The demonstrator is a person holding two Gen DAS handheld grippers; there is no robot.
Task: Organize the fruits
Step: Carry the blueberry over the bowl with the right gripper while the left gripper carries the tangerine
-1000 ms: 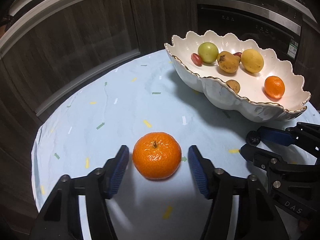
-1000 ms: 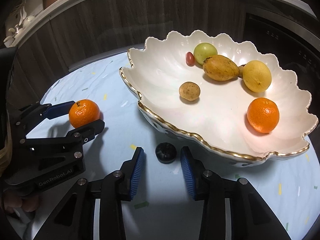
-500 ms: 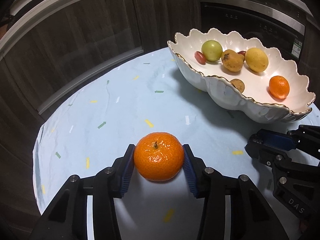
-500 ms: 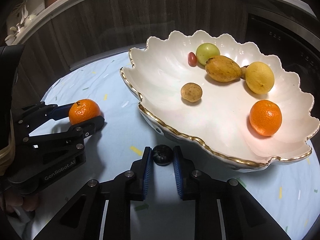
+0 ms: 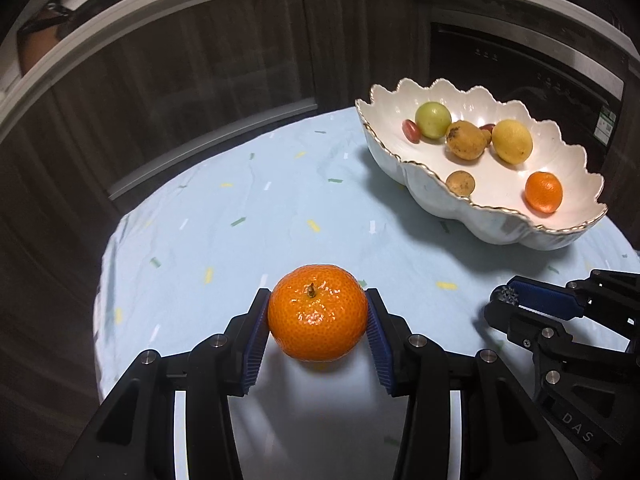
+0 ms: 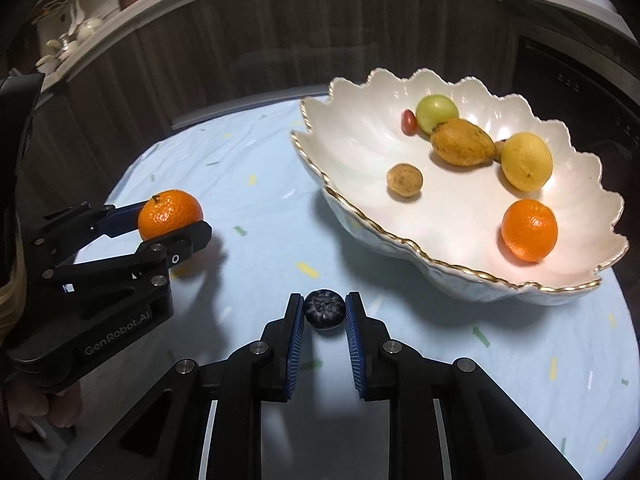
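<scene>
Left gripper (image 5: pixel 317 316) clamps mandarin (image 5: pixel 317 312), right gripper (image 6: pixel 324 314) pinches blueberry (image 6: pixel 324 313) — just beside scalloped bowl (image 6: pixel 408 244)

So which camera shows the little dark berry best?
The right wrist view: the dark berry sits close and whole between the right gripper pads. The left wrist view shows only a dark speck off to the side.

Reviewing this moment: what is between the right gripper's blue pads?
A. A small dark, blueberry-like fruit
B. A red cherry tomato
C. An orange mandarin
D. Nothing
A: in the right wrist view, the right gripper has its pads pressed on either side of the small dark fruit; the mandarin sits in the left gripper, and the white bowl holds the rest.
</scene>
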